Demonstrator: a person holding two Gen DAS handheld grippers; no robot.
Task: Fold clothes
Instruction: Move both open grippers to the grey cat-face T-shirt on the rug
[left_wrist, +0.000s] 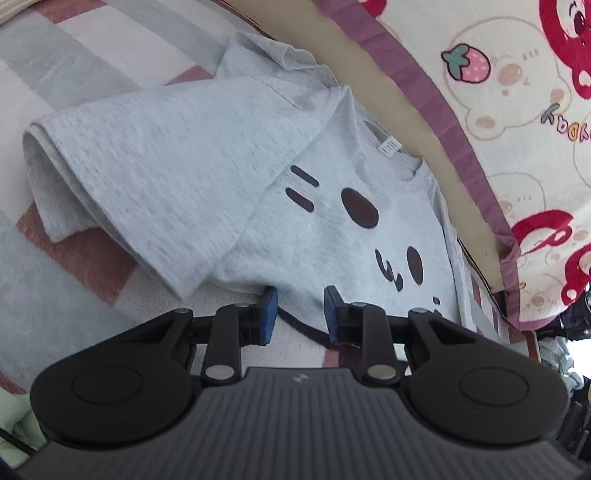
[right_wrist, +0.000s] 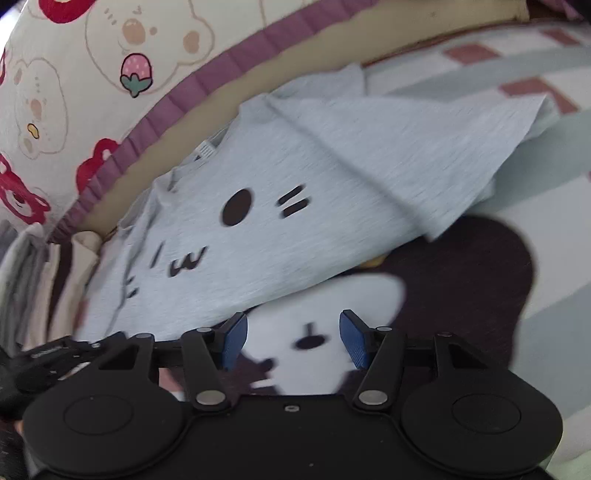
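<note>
A light grey T-shirt (left_wrist: 192, 155) with a dark cartoon cat face lies flat on the bed, neck toward the patterned blanket. One side with its sleeve is folded over the front. My left gripper (left_wrist: 301, 314) is open at the shirt's near edge, and the fabric edge lies just ahead of its blue pads (left_wrist: 269, 312). In the right wrist view the same T-shirt (right_wrist: 266, 243) lies ahead and to the left. My right gripper (right_wrist: 294, 339) is open over the bed cover, its left pad (right_wrist: 234, 338) close to the shirt's edge, with nothing held.
A striped pink, grey and white bed cover (left_wrist: 55, 236) with a dark cartoon figure (right_wrist: 461, 280) lies under the shirt. A bear-and-strawberry blanket (left_wrist: 517, 110) with a purple border bounds the far side. Stacked pale clothes (right_wrist: 26, 280) sit at the left.
</note>
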